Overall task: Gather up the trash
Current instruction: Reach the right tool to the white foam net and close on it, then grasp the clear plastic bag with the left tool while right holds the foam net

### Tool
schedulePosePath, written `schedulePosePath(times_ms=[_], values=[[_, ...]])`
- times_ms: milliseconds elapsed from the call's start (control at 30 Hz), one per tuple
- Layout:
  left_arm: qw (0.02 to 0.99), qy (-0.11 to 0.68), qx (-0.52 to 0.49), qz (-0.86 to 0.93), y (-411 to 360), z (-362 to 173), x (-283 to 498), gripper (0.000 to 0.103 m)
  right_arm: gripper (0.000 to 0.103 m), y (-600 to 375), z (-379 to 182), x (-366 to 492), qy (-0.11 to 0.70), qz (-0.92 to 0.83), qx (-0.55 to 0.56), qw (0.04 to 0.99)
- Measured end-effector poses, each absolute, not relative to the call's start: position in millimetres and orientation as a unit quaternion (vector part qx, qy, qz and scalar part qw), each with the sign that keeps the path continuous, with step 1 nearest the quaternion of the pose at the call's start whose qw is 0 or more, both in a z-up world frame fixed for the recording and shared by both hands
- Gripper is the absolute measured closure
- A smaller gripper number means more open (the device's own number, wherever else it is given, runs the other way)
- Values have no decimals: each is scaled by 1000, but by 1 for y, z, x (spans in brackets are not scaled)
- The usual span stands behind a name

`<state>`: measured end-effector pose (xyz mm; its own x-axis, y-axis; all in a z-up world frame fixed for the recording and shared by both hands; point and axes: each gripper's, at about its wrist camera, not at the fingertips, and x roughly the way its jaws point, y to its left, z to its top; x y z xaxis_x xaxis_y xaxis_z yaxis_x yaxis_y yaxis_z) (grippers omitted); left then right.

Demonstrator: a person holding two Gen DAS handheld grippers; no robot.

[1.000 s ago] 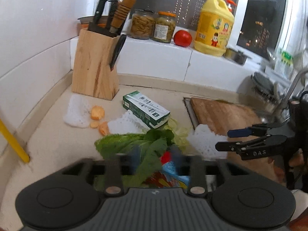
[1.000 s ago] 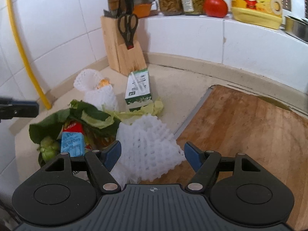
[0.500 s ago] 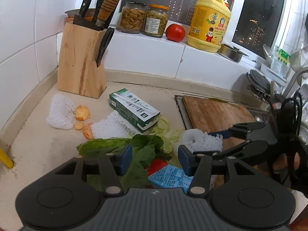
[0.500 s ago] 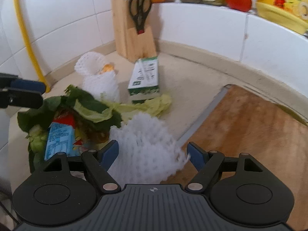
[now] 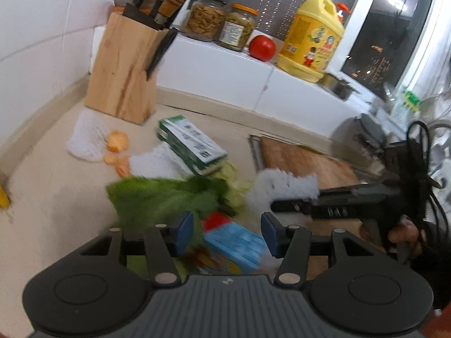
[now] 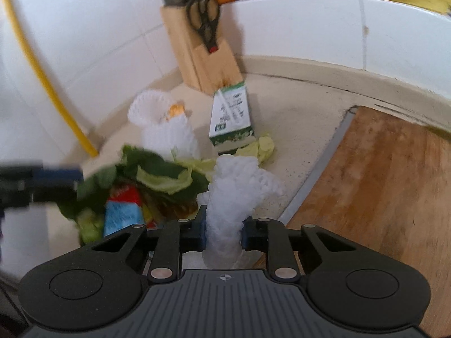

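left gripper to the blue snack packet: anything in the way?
Partly. The left gripper is open just above the blue packet, nothing between on that side. But dark green leaves drape over the packet's far end and touch the left finger, so closing may catch leaf too.

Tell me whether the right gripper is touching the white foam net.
Touching. In the right wrist view, the right gripper has both pads pressed into the foam net, which bunches between them.

White tiled wall (image 5: 50,14) left and behind beige bench (image 5: 56,197) — tiled ledge (image 5: 225,67) runs along back. Dark window (image 5: 375,42) above ledge, city lights outside — night. Yellow pipe (image 6: 48,84) slants down wall.
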<state>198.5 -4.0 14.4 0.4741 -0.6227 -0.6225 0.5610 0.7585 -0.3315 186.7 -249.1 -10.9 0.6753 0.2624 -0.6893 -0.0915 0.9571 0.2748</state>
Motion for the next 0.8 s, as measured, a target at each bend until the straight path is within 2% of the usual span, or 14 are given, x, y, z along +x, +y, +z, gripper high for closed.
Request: schedulePosePath(times_ms=[233,500,667,800], values=[[818,415,-115,-381,-21,2,178,54,75,-272,5,170,355,75,142,921],[813,344,99,-460,-104,17,149,53,75,-285,0,158,352,61,140,923],[782,379,201,-451,-144,-13,167,53,75,-291,-1,147,341,61,149,926],[772,405,233,-431,-150,-30,187,53,75,-299,-5,142,339,60,162,925]])
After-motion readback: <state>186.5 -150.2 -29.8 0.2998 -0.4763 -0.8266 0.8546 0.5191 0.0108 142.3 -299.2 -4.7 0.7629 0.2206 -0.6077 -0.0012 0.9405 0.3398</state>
